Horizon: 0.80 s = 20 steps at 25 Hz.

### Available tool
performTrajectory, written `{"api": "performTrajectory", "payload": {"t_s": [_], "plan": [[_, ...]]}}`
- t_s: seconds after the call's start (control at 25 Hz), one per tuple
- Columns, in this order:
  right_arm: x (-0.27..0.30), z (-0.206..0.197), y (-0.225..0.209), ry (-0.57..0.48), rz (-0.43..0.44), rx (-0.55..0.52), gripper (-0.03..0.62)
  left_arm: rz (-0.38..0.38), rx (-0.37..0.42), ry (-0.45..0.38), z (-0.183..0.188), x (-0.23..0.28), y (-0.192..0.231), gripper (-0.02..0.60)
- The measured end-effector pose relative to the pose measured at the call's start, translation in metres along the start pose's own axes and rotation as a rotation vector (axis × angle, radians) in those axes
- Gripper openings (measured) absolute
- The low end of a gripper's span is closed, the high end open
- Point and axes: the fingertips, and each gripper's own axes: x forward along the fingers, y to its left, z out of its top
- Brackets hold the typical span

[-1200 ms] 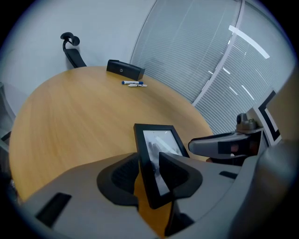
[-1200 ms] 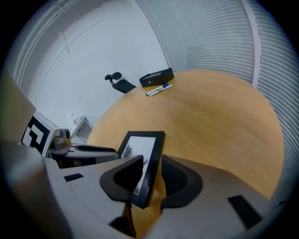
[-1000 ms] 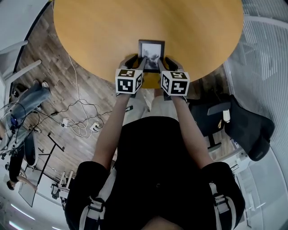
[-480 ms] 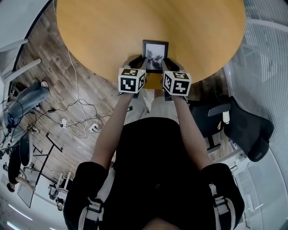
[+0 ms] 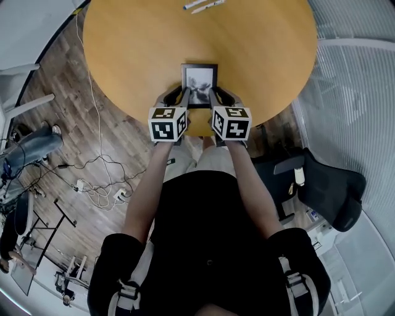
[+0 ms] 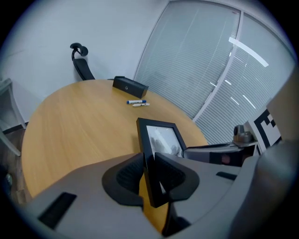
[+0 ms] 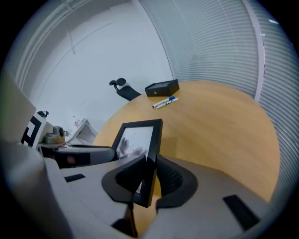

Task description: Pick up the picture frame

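Observation:
A small black picture frame (image 5: 199,83) with a grey photo is held just above the near edge of the round wooden table (image 5: 123,49). My left gripper (image 5: 183,97) clamps its left edge and my right gripper (image 5: 213,97) its right edge. In the left gripper view the frame (image 6: 161,140) stands tilted, its near corner wedged between the closing jaws of the left gripper (image 6: 148,175). In the right gripper view the frame (image 7: 138,140) sits likewise between the closing jaws of the right gripper (image 7: 148,179). The pads on both sides touch the frame.
Two marker pens (image 5: 200,4) lie at the table's far edge, beside a black box (image 6: 130,85). A dark office chair (image 5: 321,185) stands at the right, and cables (image 5: 92,179) trail over the wooden floor at the left. Window blinds run along the right.
Both grippers' jaws have narrowed onto the frame's side edges. Both hands have risen and the frame has come up off the table with them.

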Motion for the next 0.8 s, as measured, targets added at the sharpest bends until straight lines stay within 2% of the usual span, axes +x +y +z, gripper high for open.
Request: {"api": "performTrajectory", "payload": {"t_s": [0.4,0.8], "plan": [[-0.071,0.096,0.041,-0.219,0.077,-0.133,0.089,0.087,0.037,-0.282,0.093,-0.081,-0.031,0.083],[-0.140,0.173,0.077,-0.421,0.162,-0.230,0.089,0.136,0.123,-0.495,0.168,-0.155,-0.064,0.083]]}}
